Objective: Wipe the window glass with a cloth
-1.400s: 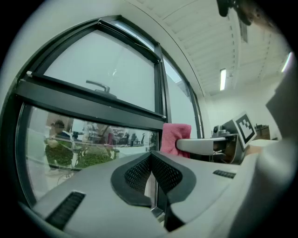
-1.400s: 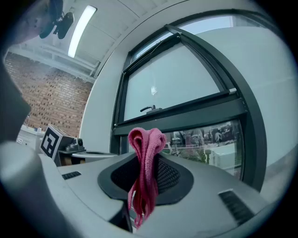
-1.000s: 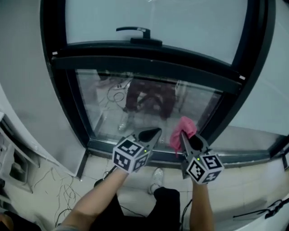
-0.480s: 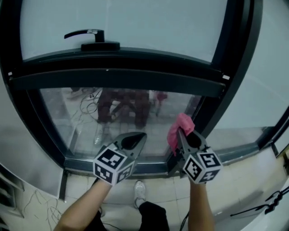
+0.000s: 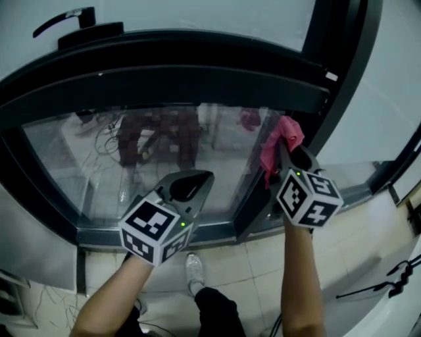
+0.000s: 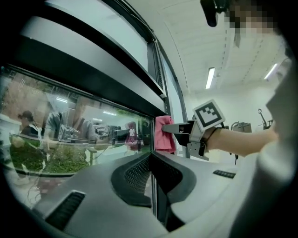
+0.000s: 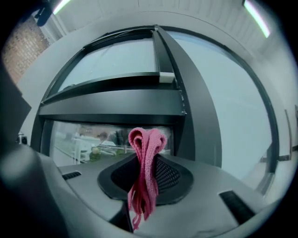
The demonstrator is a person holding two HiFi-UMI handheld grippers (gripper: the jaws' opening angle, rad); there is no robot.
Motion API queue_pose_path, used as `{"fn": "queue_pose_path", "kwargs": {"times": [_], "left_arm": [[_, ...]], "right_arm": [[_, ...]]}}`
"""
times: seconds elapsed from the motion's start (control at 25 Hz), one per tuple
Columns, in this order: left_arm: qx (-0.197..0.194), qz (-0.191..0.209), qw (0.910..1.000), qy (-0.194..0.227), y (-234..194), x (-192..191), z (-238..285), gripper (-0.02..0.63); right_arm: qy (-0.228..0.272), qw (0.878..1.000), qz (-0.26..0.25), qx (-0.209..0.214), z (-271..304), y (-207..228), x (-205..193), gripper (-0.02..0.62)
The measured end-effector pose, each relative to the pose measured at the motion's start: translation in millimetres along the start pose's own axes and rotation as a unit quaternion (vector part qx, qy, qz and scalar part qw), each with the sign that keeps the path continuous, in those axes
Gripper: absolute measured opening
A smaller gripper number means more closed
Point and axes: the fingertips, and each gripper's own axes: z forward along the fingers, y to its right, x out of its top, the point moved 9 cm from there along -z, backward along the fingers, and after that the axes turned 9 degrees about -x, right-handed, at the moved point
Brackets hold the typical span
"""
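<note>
As it stands now, right tongs [image 5: 283, 155]: clamped on a pink cloth [image 7: 147, 139], with its folds bunched above the tips and its loose ends hanging below them.
Cloth: raised just beside the black post [image 5: 348, 52] of the window frame, on the post's left side, at the end of the lower pane [image 5: 99, 151] that meets the post. I cannot tell whether it presses on the glass or hangs a little off it.
Left tongs [image 5: 196, 183]: drawn together to a thin slit with nothing between them. They are held well left of the post and lower than the cloth, pointing at the lower pane without touching it.
Crossbar [image 5: 164, 82]: black, running left from the post, above the cloth and the lower pane.
Upper pane [image 5: 197, 16]: pale glass left of the post, above the crossbar.
Handle [image 5: 85, 20]: black, far left of the post, at the foot of the upper pane.
Floor [image 5: 250, 263]: pale tiles below the foot of the post.
Done so far: the cloth is gripped and up at the post end of the lower pane. No wiped track shows on the glass, though reflections make that hard to judge.
Left to do: by my reading, nearly all of it. That means strokes leftward from the post across the whole lower pane, and the upper pane if it counts.
</note>
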Motion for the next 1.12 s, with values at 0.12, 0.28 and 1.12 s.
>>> {"fn": "queue_pose_path", "kwargs": {"times": [0.12,0.28,1.12], "left_arm": [[-0.009,-0.006,0.9999,-0.001,-3.7,-7.0,4.2,0.006],[-0.017,-0.012,0.9998,0.002,-9.0,-14.7,2.3,0.006],[-0.020,-0.015,0.9996,0.012,-54.4,-12.3,-2.8,0.006]], "right_arm": [[0.002,0.998,0.034,-0.045,9.4,7.6,-2.0,0.083],[0.006,0.995,0.050,-0.087,13.0,5.9,-7.3,0.083],[-0.005,0.998,-0.007,-0.055,54.4,-14.4,15.6,0.083]]}}
